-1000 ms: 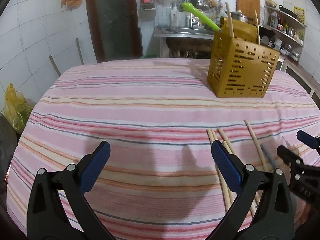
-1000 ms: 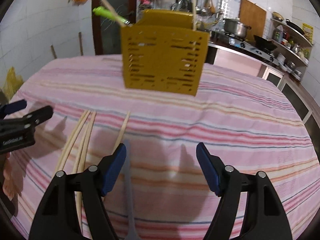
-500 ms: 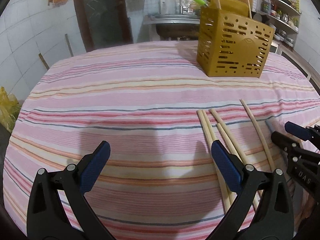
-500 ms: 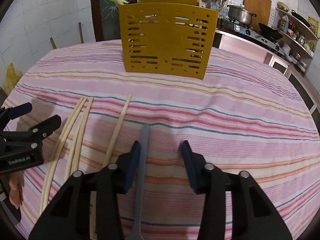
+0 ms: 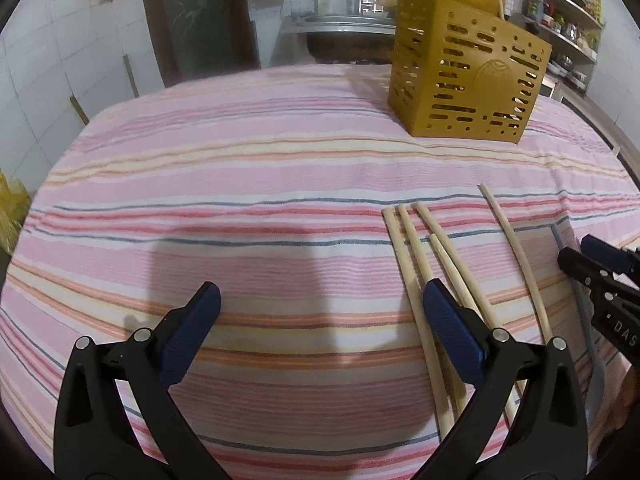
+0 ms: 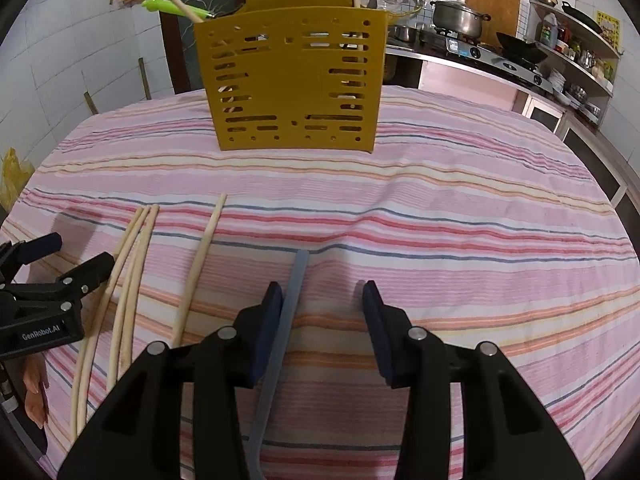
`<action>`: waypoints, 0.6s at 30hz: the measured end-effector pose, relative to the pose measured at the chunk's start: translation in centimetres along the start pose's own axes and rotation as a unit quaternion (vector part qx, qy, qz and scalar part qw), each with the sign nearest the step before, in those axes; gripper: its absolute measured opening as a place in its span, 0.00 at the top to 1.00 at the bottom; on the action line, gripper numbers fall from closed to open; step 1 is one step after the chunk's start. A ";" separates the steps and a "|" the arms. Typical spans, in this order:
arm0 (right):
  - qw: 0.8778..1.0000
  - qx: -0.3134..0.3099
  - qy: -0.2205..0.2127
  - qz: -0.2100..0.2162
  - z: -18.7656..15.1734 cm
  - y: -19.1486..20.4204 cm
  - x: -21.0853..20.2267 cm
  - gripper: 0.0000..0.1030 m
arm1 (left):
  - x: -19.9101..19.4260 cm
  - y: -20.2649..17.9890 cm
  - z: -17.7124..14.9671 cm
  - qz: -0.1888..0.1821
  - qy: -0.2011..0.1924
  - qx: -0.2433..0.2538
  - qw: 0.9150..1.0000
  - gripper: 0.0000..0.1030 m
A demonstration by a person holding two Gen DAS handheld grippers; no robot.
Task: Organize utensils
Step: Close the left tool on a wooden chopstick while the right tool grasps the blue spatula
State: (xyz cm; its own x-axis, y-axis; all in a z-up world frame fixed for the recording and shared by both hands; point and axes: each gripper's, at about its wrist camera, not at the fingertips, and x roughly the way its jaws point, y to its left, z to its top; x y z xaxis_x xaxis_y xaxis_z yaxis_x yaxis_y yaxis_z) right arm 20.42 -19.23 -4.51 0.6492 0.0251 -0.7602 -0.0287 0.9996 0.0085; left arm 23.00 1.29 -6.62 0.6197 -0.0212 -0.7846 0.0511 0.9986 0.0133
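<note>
A grey utensil (image 6: 298, 276) lies on the striped tablecloth (image 6: 460, 220), its handle pointing away from me. My right gripper (image 6: 323, 294) straddles it: the handle rests against the left pad, the right pad stands clear, so it is open. It shows at the right edge as the right gripper (image 5: 580, 250) over the grey utensil (image 5: 596, 360). My left gripper (image 5: 320, 296) is wide open and low over the cloth, its right finger above several wooden chopsticks (image 5: 412, 260). One more chopstick (image 6: 200, 256) lies apart. The yellow slotted holder (image 6: 296, 80) stands behind them.
The holder holds a green utensil (image 6: 160, 4) and wooden sticks. My left gripper (image 6: 78, 250) sits at the left beside the chopstick bunch (image 6: 132, 248), with a hand (image 6: 34, 384) below it. A counter with a stove (image 6: 500, 64) runs along the right.
My right jaws have narrowed around the grey handle, and that gripper has shifted so the handle lies between them. The left gripper has sunk slightly toward the chopsticks, still wide open.
</note>
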 end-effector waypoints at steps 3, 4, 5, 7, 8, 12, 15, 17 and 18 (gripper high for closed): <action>1.000 0.004 0.004 -0.005 0.1 0.2 0.3 0.59 | 0.5 -0.5 0.2 0.002 0.011 0.004 1.000 0.04; 1.000 0.005 0.005 -0.009 0.2 0.3 0.3 0.59 | 0.8 -0.8 0.3 0.011 0.016 0.008 1.000 0.04; 1.000 0.005 0.007 -0.013 0.3 0.5 0.5 0.59 | 1.0 -1.0 0.4 0.018 0.019 0.012 1.000 0.04; 1.000 0.011 0.012 -0.017 0.6 0.6 0.7 0.59 | 1.0 -1.3 0.7 0.021 0.019 0.011 1.000 0.10; 1.000 0.013 0.015 -0.019 0.9 0.6 0.9 0.59 | 1.0 -1.6 0.9 0.019 0.019 0.010 1.000 0.13; 0.999 0.021 0.028 -0.027 1.5 0.7 1.2 0.66 | 0.7 -2.9 1.3 0.006 0.020 0.029 0.999 0.47; 0.999 0.028 0.030 -0.031 1.7 0.9 1.4 0.72 | 0.8 -3.8 1.6 0.003 0.024 0.030 0.999 0.61; 0.999 0.022 0.021 -0.036 1.4 1.2 1.3 0.72 | 0.9 -4.0 2.0 -0.005 0.029 0.027 0.999 0.69; 0.999 0.021 0.018 -0.037 1.3 1.2 1.3 0.73 | 1.1 -3.9 2.2 -0.012 0.031 0.022 0.999 0.72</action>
State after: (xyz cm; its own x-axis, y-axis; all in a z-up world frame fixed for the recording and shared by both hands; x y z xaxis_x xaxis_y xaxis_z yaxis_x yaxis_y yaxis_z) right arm 22.15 -17.97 -4.65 0.6210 -0.0488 -0.7823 0.0514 0.9984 -0.0215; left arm 25.15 -2.73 -6.17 0.5686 -0.0414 -0.8216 0.1012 0.9947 0.0200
